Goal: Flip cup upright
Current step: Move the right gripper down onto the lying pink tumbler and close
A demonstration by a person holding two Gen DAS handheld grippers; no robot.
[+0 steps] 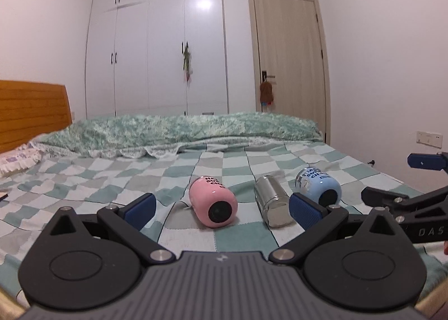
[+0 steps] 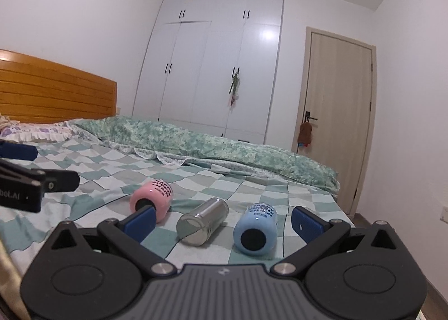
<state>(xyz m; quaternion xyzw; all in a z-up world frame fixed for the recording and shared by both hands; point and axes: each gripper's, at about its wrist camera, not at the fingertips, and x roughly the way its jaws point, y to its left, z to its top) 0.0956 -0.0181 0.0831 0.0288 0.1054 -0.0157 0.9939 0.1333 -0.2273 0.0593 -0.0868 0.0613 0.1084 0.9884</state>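
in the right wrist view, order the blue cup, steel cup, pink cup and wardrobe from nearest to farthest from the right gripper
1. blue cup, lying between the open fingers, right of centre.
2. steel cup, lying just left of it.
3. pink cup, lying behind the left finger.
4. wardrobe, beyond the bed, at the far wall.

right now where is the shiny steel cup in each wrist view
Left wrist: the shiny steel cylindrical cup lies on its side right of centre, between the pink cup and the blue cup.
Right wrist: it lies near centre, same neighbours.
Shared landmark: the beige wooden door.
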